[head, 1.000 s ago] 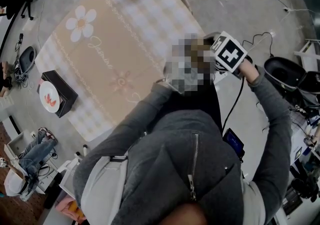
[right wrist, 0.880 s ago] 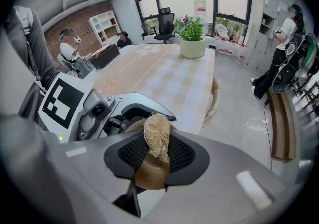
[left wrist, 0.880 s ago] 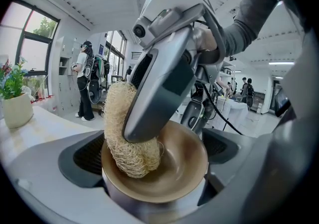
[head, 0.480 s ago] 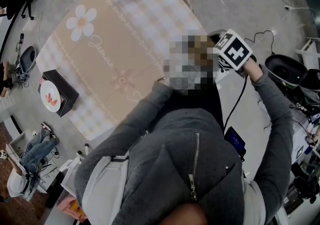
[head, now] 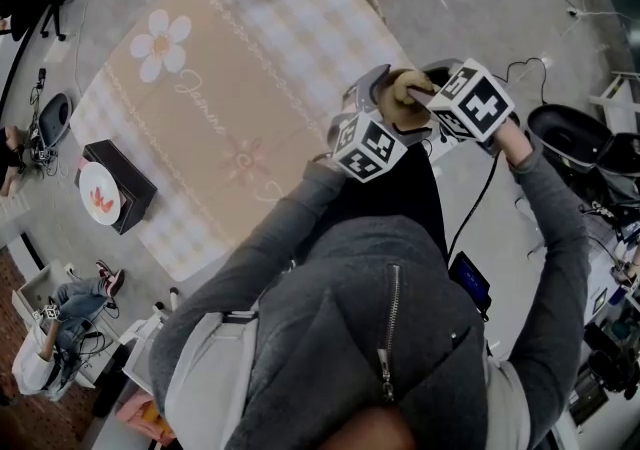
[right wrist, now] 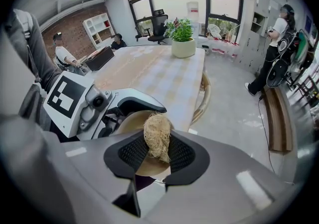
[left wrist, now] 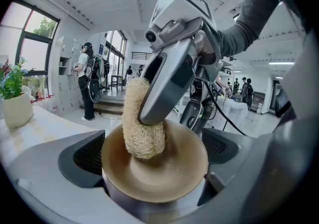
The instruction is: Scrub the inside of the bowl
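Since a second ago the right gripper (head: 425,98) slid rightward in head view, meeting the left gripper (head: 385,103). Left gripper view: jaws clamp the bowl (left wrist: 159,173), loofah (left wrist: 143,128) pressing inside (scrubbing under way, I judge). Right gripper view: jaws pinch the loofah

Cannot see the base of the bowl (left wrist: 154,178), sunk between the left fingers (left wrist: 82,156), nor the part of the scrubber (left wrist: 142,138) behind a right finger (left wrist: 167,83).

Right gripper (right wrist: 157,156) jaws pinched on scruffy loofah (right wrist: 157,138), dead centre. Tan bowl (right wrist: 128,122) right behind it. Left gripper (right wrist: 124,111) at 9 o'clock, jaw over bowl rim. Potted plant (right wrist: 182,36) on checked table (right wrist: 149,73), up at 12.
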`<action>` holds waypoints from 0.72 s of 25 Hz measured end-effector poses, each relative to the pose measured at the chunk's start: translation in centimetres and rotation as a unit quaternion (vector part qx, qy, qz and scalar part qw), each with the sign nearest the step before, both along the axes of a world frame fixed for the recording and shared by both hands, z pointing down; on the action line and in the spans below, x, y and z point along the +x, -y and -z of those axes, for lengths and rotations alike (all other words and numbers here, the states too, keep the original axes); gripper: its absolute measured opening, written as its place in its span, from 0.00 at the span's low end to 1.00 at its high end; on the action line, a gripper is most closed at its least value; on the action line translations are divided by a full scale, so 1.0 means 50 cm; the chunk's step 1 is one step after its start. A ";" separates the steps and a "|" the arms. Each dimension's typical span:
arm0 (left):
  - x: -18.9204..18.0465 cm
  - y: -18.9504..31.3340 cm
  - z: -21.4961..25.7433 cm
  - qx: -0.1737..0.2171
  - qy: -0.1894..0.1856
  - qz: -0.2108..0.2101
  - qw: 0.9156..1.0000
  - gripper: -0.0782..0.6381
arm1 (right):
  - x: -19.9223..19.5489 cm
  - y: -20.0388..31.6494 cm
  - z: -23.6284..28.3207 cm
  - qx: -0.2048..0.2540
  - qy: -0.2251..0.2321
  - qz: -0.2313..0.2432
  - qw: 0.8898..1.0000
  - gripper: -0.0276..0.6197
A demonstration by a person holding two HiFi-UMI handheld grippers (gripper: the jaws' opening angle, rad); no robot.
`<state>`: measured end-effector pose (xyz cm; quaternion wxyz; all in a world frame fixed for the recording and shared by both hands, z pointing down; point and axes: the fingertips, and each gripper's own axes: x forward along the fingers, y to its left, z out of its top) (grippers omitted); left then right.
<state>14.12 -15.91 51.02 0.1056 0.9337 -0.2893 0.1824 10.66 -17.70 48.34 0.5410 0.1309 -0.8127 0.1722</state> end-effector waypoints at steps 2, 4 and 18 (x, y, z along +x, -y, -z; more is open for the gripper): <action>-0.001 0.001 -0.001 0.000 0.001 0.000 1.000 0.94 | 0.005 0.000 0.001 0.000 0.000 -0.002 1.000 0.21; 0.000 0.001 -0.001 0.000 0.001 0.001 1.000 0.94 | 0.010 -0.001 0.002 0.000 -0.001 -0.004 1.000 0.21; 0.001 0.002 -0.002 0.000 0.000 0.000 1.000 0.94 | 0.044 -0.029 0.009 0.001 -0.003 -0.018 1.000 0.20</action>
